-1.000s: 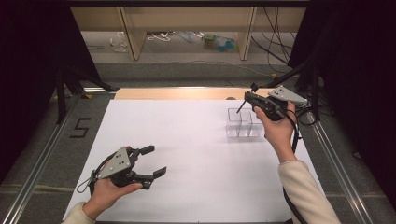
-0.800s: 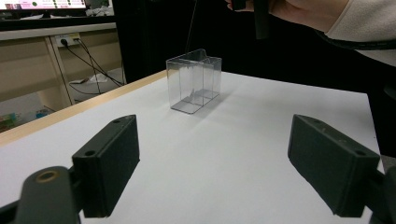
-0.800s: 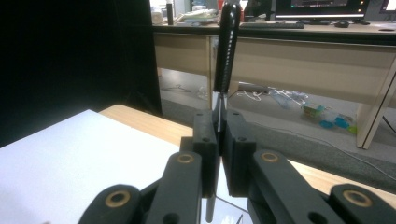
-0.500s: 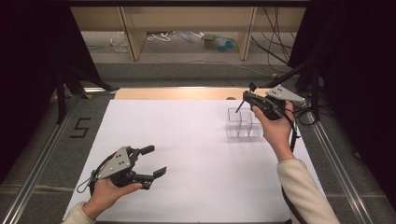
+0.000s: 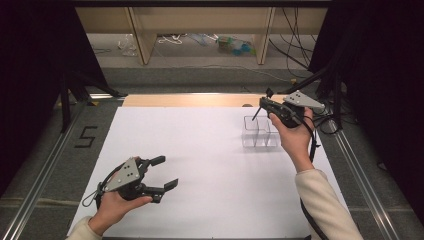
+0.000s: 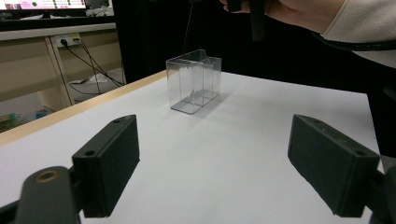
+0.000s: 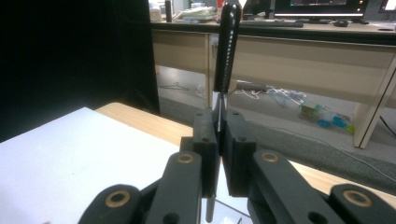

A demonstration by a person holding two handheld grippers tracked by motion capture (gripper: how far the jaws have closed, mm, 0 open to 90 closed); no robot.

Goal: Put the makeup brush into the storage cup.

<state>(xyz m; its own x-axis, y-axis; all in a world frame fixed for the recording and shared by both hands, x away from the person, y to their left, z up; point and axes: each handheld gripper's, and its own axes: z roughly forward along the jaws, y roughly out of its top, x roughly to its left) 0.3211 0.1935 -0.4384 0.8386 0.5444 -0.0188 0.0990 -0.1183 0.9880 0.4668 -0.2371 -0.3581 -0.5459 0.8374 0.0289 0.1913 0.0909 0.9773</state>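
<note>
A clear plastic box (image 5: 259,133) with two compartments stands on the white table sheet (image 5: 210,150) at the right; the left gripper view has it ahead as the clear box (image 6: 194,81). My right gripper (image 5: 265,104) hovers just over the box, shut on a slim tool (image 5: 256,114). In the right gripper view my right gripper (image 7: 218,127) pinches the thin metal shaft, and the tool's black ribbed handle (image 7: 229,42) stands above the jaws. My left gripper (image 5: 165,172) is held low at the near left, open and empty, seen close up as the left gripper (image 6: 229,163).
A wooden strip (image 5: 190,100) edges the far side of the sheet. Metal rails (image 5: 45,165) run along both sides of the table. Desks and cables (image 5: 175,40) lie on the floor beyond.
</note>
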